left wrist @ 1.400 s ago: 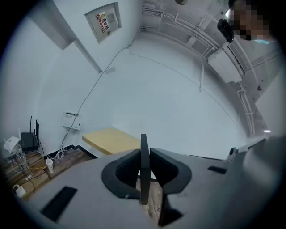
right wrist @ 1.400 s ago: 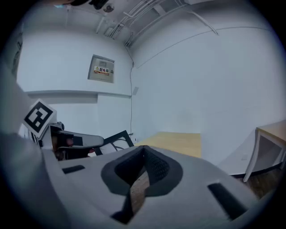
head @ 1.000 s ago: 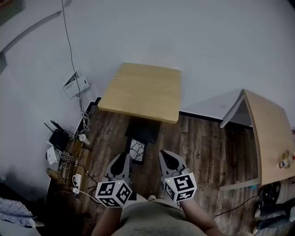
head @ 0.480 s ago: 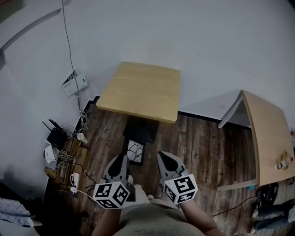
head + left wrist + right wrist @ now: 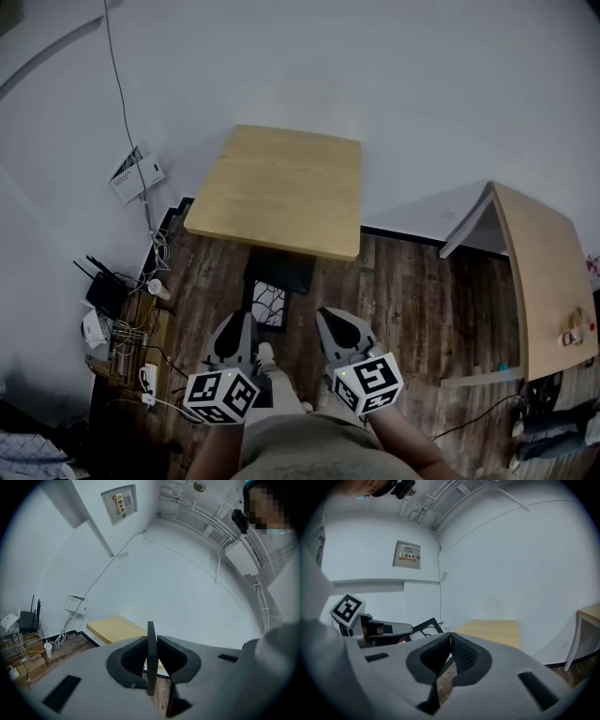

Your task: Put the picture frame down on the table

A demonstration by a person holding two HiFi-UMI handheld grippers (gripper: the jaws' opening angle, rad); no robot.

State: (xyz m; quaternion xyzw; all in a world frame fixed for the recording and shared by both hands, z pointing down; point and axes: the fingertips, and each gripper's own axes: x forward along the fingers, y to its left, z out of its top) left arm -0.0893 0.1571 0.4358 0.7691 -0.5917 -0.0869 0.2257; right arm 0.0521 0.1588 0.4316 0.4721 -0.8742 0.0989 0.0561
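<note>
A small black picture frame (image 5: pixel 267 305) with a patterned insert hangs over the wooden floor, just short of the light wooden table (image 5: pixel 281 187). My left gripper (image 5: pixel 244 326) is shut on the frame's near edge. In the left gripper view the frame (image 5: pixel 151 663) shows edge-on as a thin dark strip pinched between the jaws, with the table (image 5: pixel 117 627) beyond. My right gripper (image 5: pixel 330 321) is beside it on the right, shut with nothing in it. The right gripper view shows the frame (image 5: pixel 423 626) to its left and the table (image 5: pixel 492 632) ahead.
A second wooden table (image 5: pixel 544 272) stands at the right with small items on it. At the left wall a low shelf (image 5: pixel 122 328) holds a router, cables and a cup (image 5: pixel 150 380). A white box (image 5: pixel 131 173) with a cable hangs on the wall.
The head view has drifted so the table sits a little nearer and lower left. Both grippers and the frame have shifted slightly left. The grip on the frame is unchanged.
</note>
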